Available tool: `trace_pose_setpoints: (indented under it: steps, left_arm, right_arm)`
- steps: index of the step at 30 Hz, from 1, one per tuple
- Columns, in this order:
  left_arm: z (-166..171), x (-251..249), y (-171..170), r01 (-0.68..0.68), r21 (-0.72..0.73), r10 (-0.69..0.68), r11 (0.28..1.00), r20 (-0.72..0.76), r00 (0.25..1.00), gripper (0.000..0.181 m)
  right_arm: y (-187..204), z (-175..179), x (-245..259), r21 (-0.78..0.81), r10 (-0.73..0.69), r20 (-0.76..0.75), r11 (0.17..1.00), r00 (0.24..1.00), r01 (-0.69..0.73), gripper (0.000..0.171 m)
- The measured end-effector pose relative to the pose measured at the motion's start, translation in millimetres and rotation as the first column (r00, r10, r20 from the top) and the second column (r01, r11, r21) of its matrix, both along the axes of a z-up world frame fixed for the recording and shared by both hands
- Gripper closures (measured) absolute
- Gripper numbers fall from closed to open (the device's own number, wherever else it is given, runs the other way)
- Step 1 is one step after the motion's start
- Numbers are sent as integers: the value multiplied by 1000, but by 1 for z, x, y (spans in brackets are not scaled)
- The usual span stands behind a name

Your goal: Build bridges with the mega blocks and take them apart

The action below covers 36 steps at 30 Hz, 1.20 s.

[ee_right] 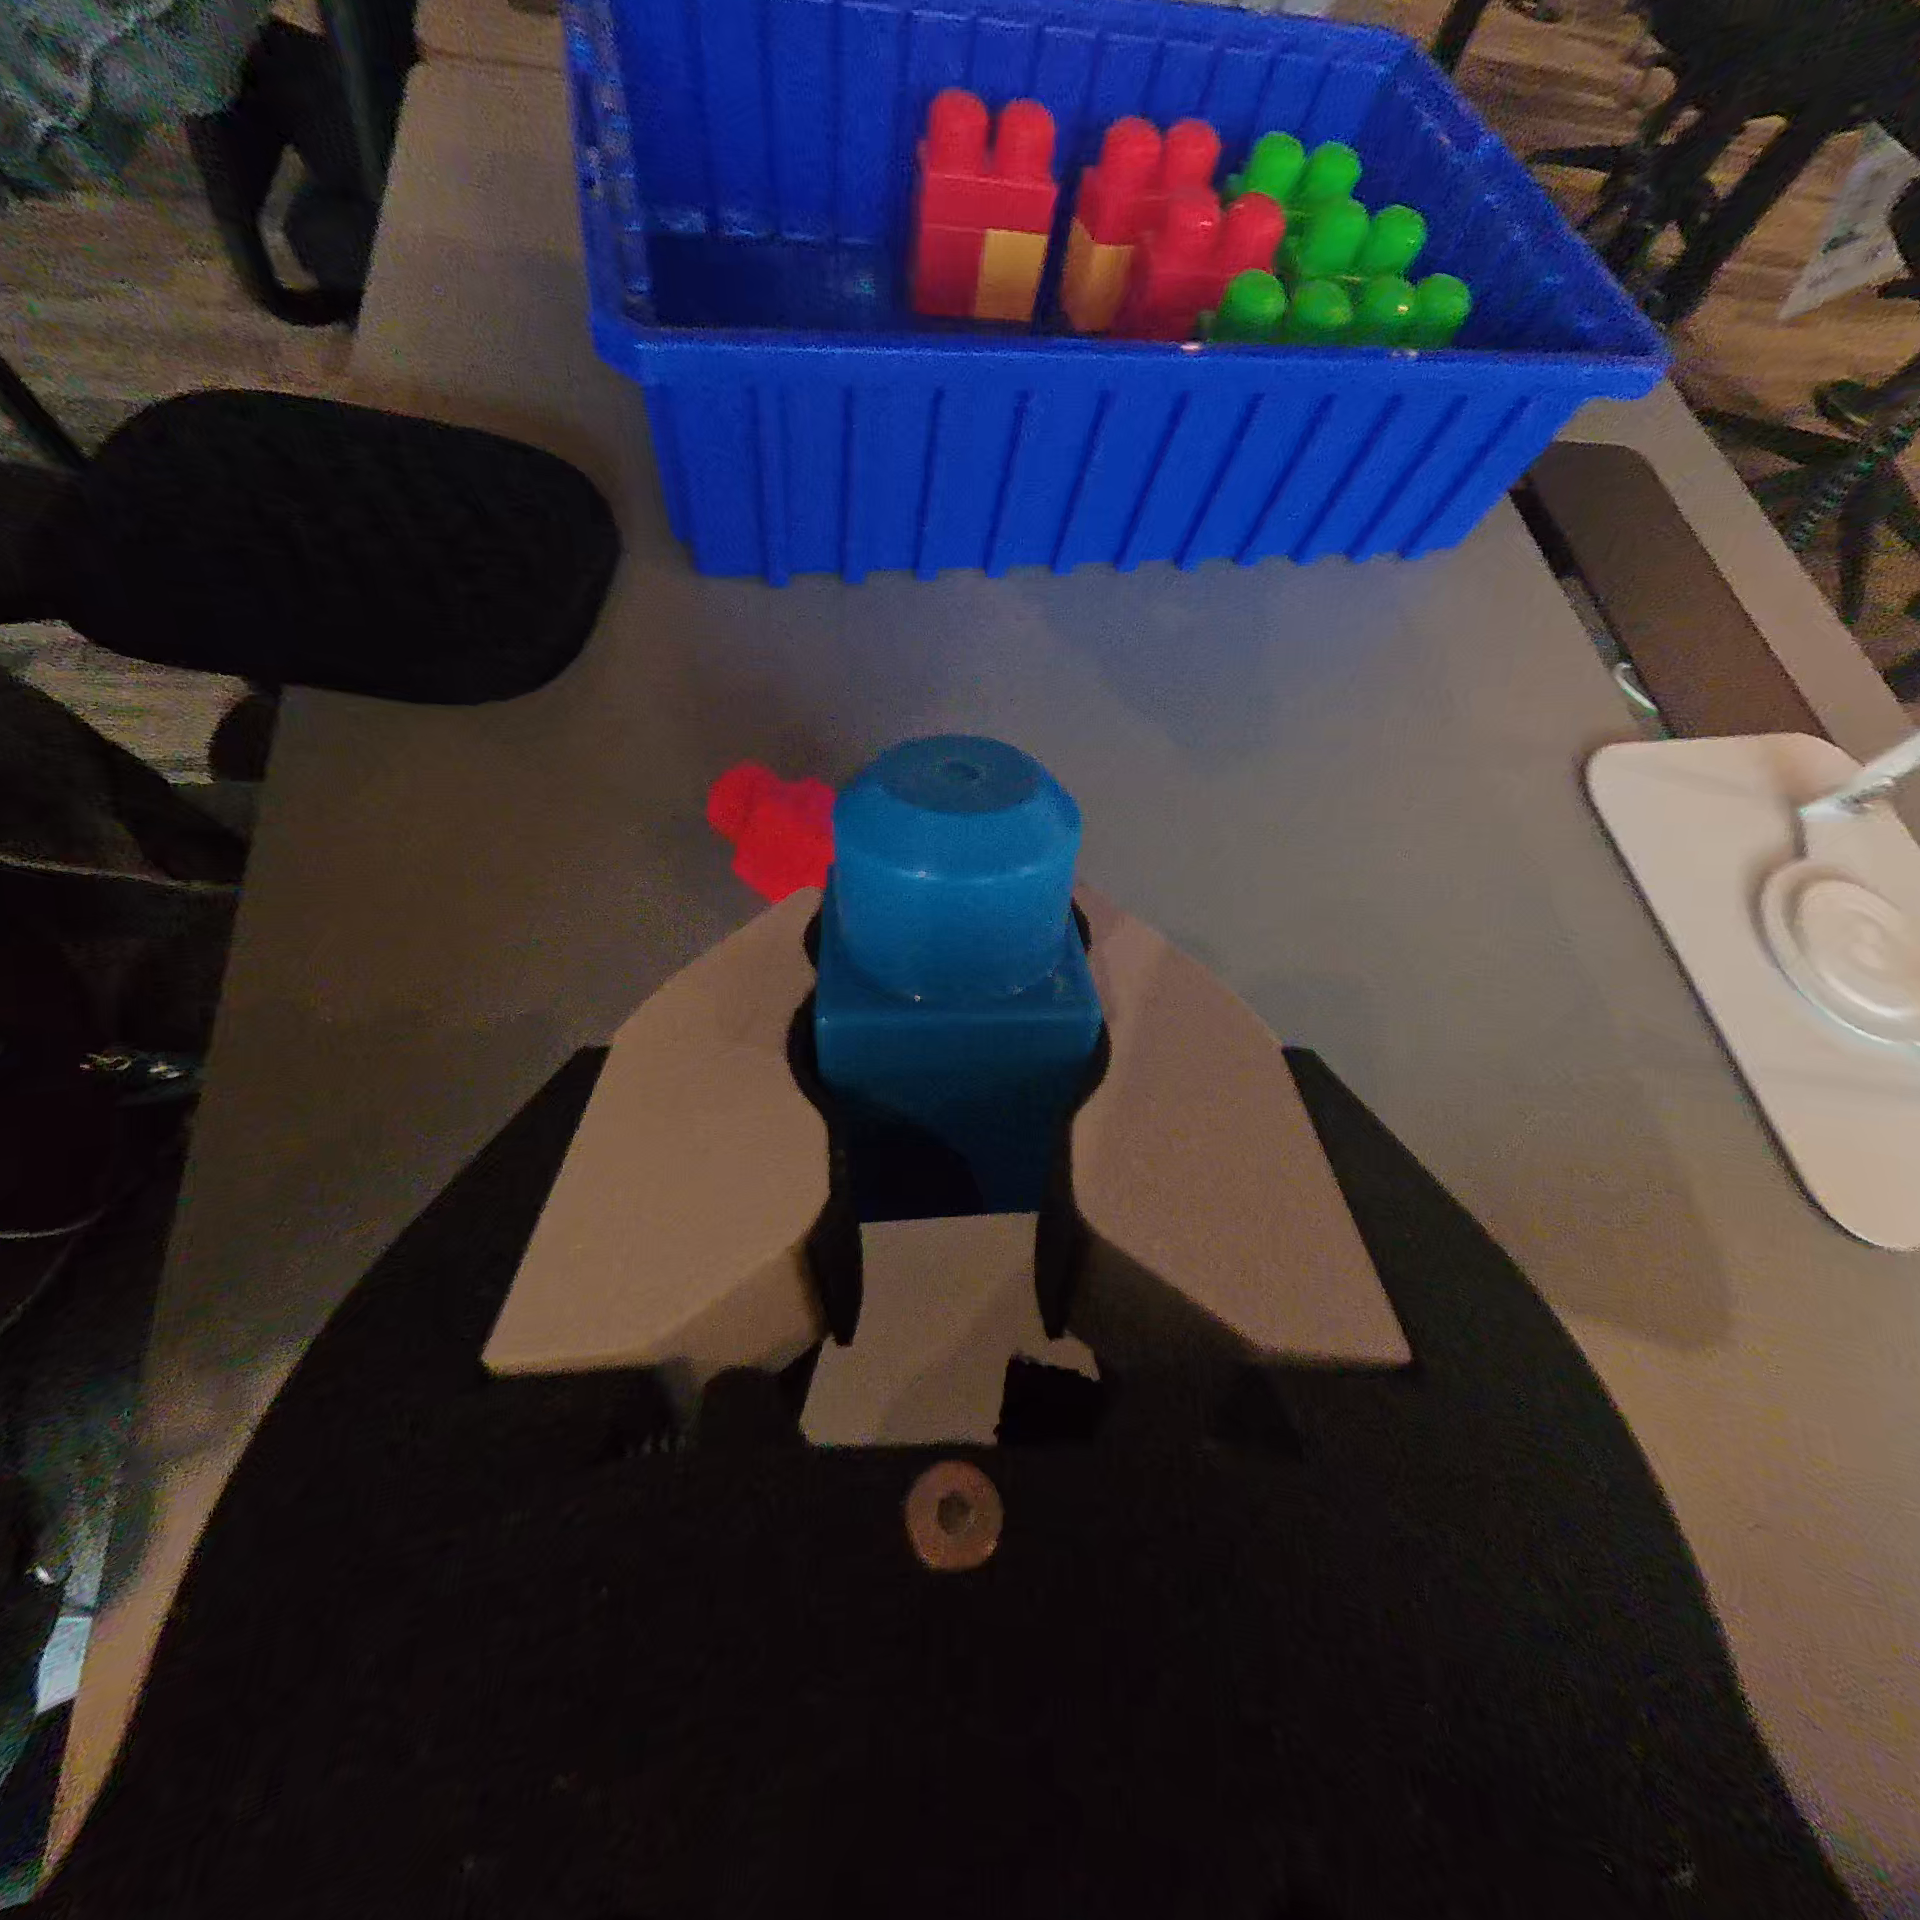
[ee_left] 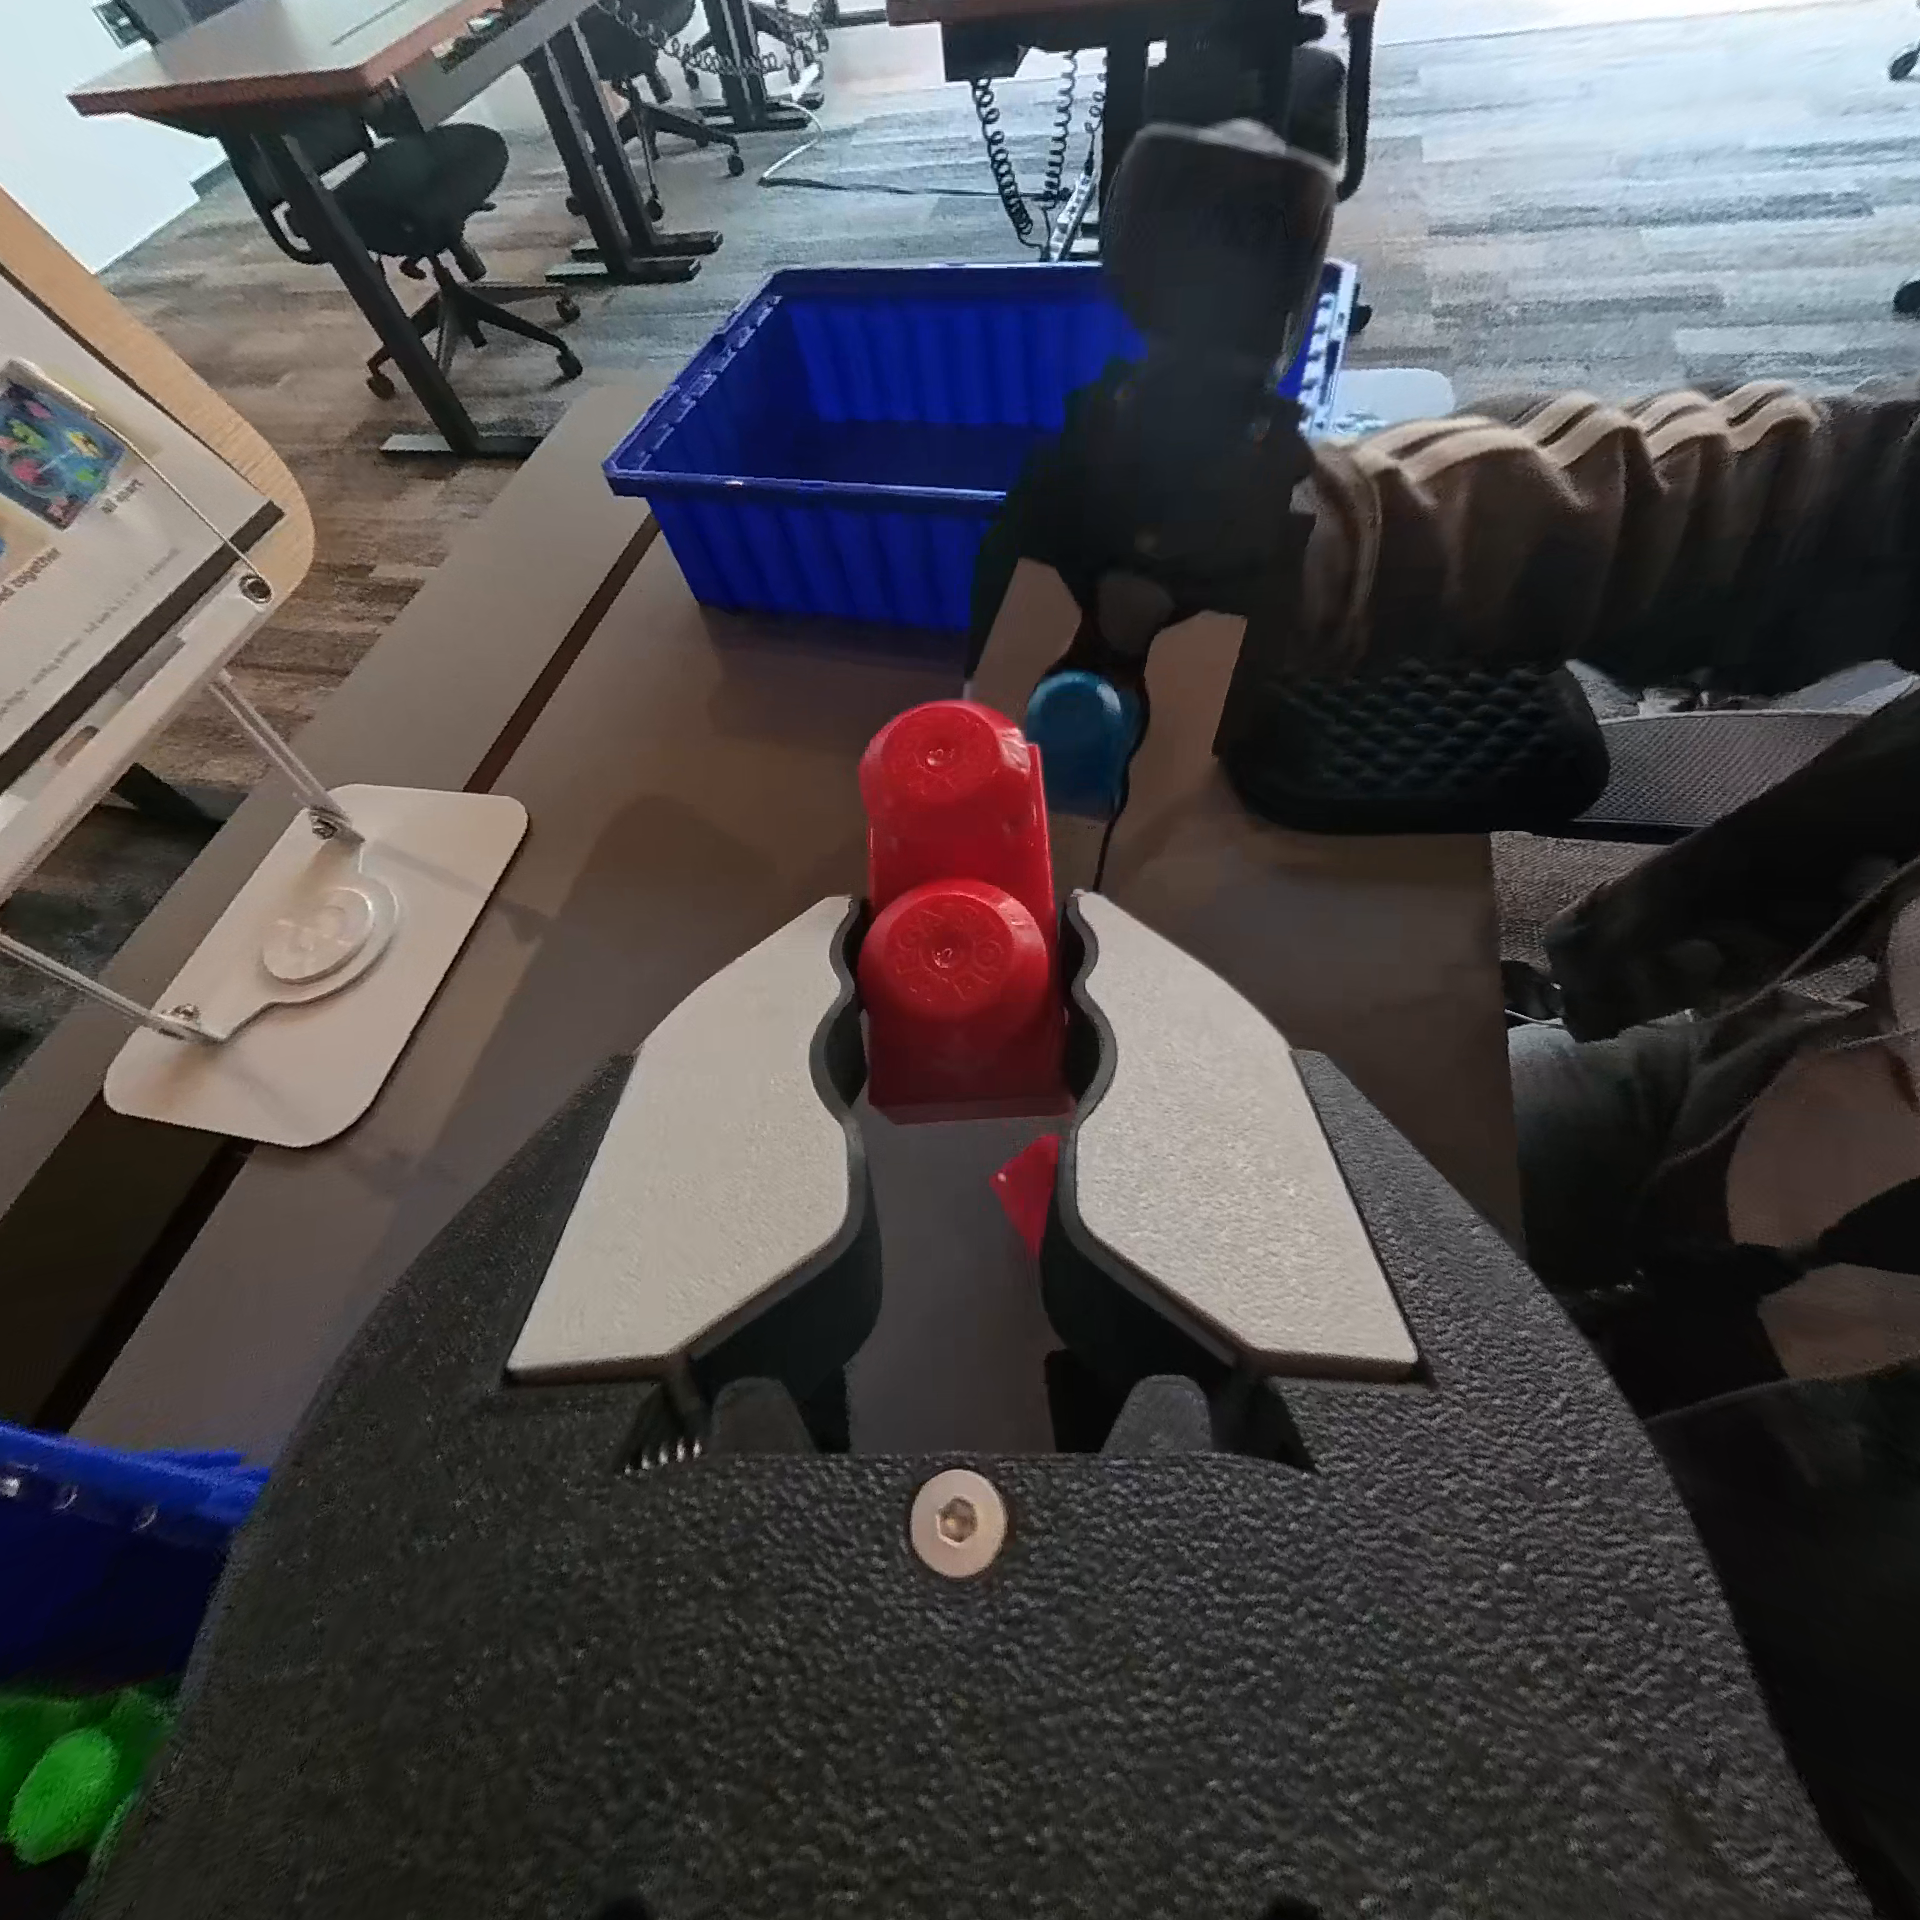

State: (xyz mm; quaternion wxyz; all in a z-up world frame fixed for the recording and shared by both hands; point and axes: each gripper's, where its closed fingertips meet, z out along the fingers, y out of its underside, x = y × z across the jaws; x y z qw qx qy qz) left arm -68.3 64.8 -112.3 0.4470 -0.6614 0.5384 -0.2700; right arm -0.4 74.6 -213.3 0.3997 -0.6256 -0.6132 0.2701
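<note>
The left gripper [ee_left: 966, 997] is clamped on a two-stud red block [ee_left: 961, 935], long axis pointing forward toward the blue block [ee_right: 951, 977], which the right gripper [ee_right: 951, 997] grips stud-up. Both blocks hover above the tabletop [ee_right: 1299, 831], near the blue bin [ee_right: 1091, 468]; joining them likely requires aligning studs.
</note>
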Motion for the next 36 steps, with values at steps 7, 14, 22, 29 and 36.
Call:
trace_pose_setpoints:
  steps: [7,14,22,29,36]
  left_arm:
    - [3,5,-4,16,5,-16,1000,-1,1000,147]
    - [0,14,-12,29,10,-29,1000,-10,1000,146]
    - [-10,25,-15,51,-3,-51,999,-41,998,146]
    - [-12,64,-14,127,-16,-128,992,-75,989,146]
    - [-11,103,-13,175,-8,-175,985,-108,979,146]
  right_arm:
    - [6,25,26,45,-68,-7,997,998,68,133]
    - [4,38,46,59,-110,-16,992,994,110,133]
    - [32,48,144,50,-334,102,942,937,331,132]
    - [41,12,270,-18,-526,368,821,767,571,131]
    - [29,-54,350,-141,-508,559,721,656,678,131]
